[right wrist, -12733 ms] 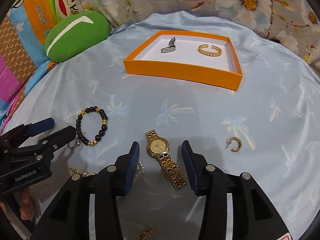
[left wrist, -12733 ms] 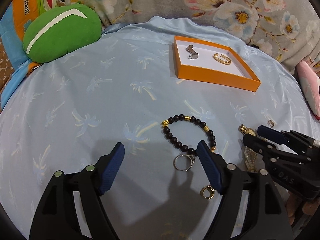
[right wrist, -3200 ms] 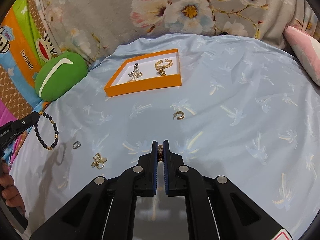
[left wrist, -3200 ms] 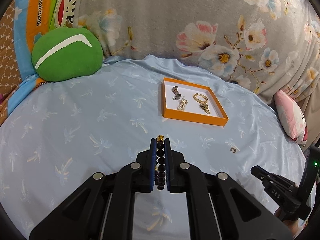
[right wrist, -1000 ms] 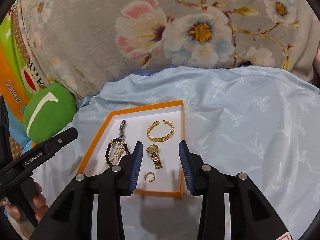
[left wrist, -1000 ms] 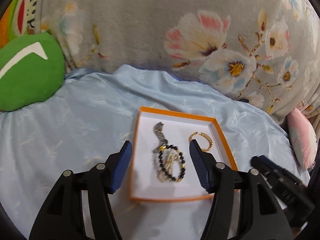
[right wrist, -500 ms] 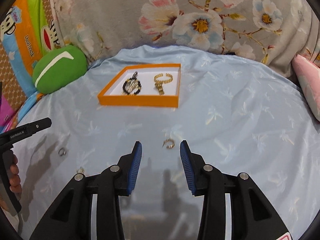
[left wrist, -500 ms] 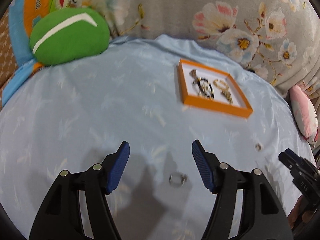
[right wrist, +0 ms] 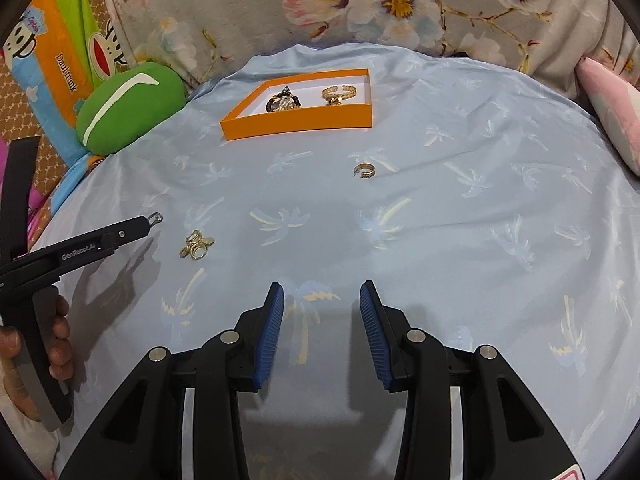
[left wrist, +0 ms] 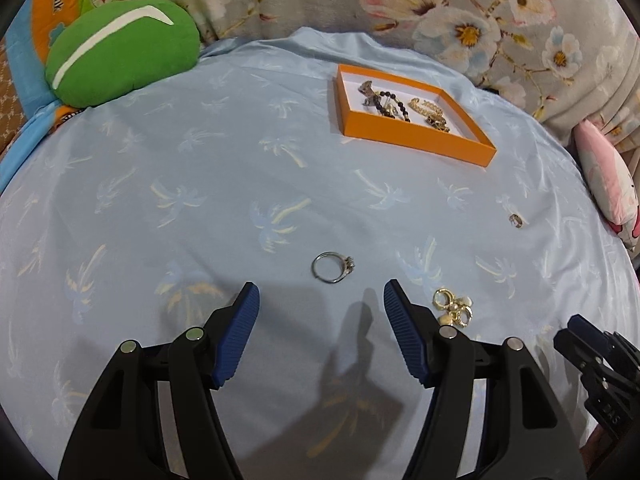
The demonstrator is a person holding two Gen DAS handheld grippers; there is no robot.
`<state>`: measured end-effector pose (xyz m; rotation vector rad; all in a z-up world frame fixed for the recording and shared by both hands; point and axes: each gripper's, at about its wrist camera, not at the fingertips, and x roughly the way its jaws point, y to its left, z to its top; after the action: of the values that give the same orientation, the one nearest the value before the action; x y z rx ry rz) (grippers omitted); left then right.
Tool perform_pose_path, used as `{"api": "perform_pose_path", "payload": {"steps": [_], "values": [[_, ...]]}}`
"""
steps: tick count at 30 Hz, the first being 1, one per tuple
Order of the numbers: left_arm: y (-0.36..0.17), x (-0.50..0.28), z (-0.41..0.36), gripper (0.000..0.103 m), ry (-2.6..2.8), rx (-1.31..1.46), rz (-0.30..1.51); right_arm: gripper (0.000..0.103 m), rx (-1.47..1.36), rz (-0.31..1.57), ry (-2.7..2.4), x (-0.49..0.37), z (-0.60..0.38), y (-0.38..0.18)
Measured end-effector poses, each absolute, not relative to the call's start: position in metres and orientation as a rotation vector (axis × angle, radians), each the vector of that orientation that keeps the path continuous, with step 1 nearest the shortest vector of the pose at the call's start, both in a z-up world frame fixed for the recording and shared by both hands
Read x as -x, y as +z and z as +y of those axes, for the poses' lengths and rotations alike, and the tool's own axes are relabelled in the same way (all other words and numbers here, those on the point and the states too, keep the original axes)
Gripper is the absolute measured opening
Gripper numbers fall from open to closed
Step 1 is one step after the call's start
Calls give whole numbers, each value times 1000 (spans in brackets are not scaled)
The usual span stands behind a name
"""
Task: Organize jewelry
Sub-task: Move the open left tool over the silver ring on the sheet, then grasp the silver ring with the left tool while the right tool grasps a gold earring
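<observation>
Jewelry is in two places: some pieces lie in the orange box (left wrist: 416,138) at the far side of the blue sheet (left wrist: 240,184), and some pieces lie loose on the sheet. In the box are a black bead bracelet (left wrist: 390,103), a gold bangle (left wrist: 426,106) and some other pieces too tangled to tell apart. A green cushion (left wrist: 120,50) lies at the far left corner, a flowered blanket (left wrist: 460,8) hangs behind the box, and a pink pillow (left wrist: 604,184) is at the right edge. Nothing stands between the grippers and the loose pieces.

A silver ring (left wrist: 333,267) lies just ahead of the left gripper (left wrist: 321,320), a little beyond its fingertips and about on the middle line. A cluster of gold earrings (left wrist: 452,308) lies just beside its right finger (left wrist: 402,336). A single gold hoop (right wrist: 365,170) lies well ahead of the right gripper (right wrist: 322,316), between it and the box. Both grippers have their fingers spread apart with only sheet between them. The left jaws have just been opening, with nothing held.

One second ago both grippers were over the box; now they are back over the near part of the sheet, and the bead bracelet stays in the box.
</observation>
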<state>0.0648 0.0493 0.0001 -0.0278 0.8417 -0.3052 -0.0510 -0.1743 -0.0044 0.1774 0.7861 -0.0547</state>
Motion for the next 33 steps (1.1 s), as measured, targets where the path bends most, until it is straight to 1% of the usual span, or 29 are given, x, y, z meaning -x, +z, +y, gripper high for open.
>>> {"api": "perform_pose_path", "payload": {"steps": [3,6,7,8,11,20,27,33], "values": [[-1,-74,43,57,-287,15,845,40,-196,783,-64,51,-178,-5],[-2,-79,37,49,-274,-10,843,40,-208,782,-69,50,-181,-5],[-2,-80,34,44,-270,-25,839,40,-214,783,-72,48,-182,-5],[-2,-80,32,36,-268,-37,836,40,-217,780,-75,47,-183,-5],[-3,-80,30,24,-280,-50,832,40,-233,770,-87,45,-189,-3],[2,-78,35,24,-306,5,808,40,-264,768,-124,39,-214,-1],[3,-83,36,24,-295,26,801,40,-259,763,-103,-18,-223,3],[3,-83,36,24,-297,29,800,40,-238,811,-125,-63,-220,-5]]}}
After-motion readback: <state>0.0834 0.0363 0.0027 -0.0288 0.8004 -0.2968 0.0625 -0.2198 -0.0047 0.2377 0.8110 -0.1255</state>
